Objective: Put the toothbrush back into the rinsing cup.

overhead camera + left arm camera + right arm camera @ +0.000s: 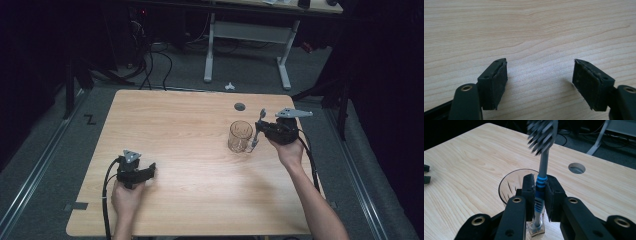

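Two grippers up: right gripper [540, 195] jaws clamped on toothbrush [541, 165], bristles up, just beside glass mug [240, 136] on worktop [190, 125]. Left gripper [540, 82] jaws apart, nothing btwn, low over bare wood.

Both tongs black; left tongs [150, 170], right tongs [256, 131]. Grey 3-cornered plate on top of each, black cable trailing. Brass-ringed screw holes, worn dark pads [500, 82]. Forearms bare, no sleeves.

Open tabletop, one obstacle by right gripper
Glass mug [240, 136] stands just beside right gripper [257, 131]; table [180, 125] bare around left gripper [150, 170].
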Action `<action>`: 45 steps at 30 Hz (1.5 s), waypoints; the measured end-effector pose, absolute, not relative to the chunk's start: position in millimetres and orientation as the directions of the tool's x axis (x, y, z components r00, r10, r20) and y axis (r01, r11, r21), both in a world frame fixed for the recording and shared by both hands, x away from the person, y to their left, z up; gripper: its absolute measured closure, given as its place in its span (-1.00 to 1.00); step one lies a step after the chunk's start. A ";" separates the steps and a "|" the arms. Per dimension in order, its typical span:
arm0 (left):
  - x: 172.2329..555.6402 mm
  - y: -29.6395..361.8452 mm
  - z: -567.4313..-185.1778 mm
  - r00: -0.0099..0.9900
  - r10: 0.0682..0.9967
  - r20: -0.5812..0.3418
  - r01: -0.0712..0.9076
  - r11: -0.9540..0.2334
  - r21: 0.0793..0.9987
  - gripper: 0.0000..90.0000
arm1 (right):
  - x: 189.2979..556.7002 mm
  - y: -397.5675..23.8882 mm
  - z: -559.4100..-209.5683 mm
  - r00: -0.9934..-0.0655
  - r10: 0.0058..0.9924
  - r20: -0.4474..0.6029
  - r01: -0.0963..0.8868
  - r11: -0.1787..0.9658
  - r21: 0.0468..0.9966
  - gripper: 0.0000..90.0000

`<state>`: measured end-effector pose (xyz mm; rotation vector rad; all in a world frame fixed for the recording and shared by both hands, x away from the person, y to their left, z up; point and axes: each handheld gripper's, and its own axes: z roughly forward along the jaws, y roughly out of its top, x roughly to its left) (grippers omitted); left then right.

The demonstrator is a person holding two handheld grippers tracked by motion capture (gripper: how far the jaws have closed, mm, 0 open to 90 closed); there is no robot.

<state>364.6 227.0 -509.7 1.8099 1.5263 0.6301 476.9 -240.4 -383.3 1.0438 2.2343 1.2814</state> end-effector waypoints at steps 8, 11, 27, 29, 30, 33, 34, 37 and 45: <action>364.6 227.1 -509.7 0.196 0.979 -0.062 0.651 -0.082 0.755 -0.36 | 475.6 -240.7 -385.4 -0.661 0.749 0.046 0.423 0.320 0.848 0.77; 364.6 227.1 -509.7 0.196 0.979 -0.062 0.651 -0.082 0.755 -0.36 | 475.2 -240.2 -385.9 -0.660 0.750 0.047 0.425 0.321 0.846 0.77; 364.6 227.2 -509.7 0.196 0.979 -0.063 0.651 -0.081 0.755 -0.36 | 473.5 -237.1 -389.9 -0.663 0.748 0.030 0.422 0.340 0.841 0.77; 364.6 227.2 -509.7 0.196 0.979 -0.064 0.651 -0.081 0.755 -0.36 | 473.4 -237.4 -391.4 -0.661 0.750 0.030 0.423 0.340 0.840 0.77; 364.6 227.2 -509.7 0.196 0.979 -0.063 0.651 -0.082 0.755 -0.36 | 473.6 -237.8 -392.3 -0.660 0.751 0.032 0.425 0.338 0.840 0.77; 364.6 227.2 -509.8 0.196 0.979 -0.063 0.650 -0.081 0.755 -0.36 | 473.7 -239.3 -394.6 -0.657 0.753 0.035 0.431 0.337 0.837 0.77; 364.6 227.2 -509.7 0.196 0.979 -0.063 0.651 -0.081 0.755 -0.36 | 473.7 -239.6 -395.2 -0.656 0.754 0.036 0.432 0.336 0.837 0.77; 364.6 227.2 -509.7 0.196 0.979 -0.063 0.651 -0.081 0.755 -0.36 | 473.7 -239.7 -396.7 -0.656 0.754 0.036 0.432 0.337 0.836 0.77; 364.6 227.2 -509.7 0.196 0.979 -0.063 0.651 -0.082 0.755 -0.36 | 473.6 -239.1 -401.0 -0.654 0.755 0.040 0.441 0.338 0.832 0.77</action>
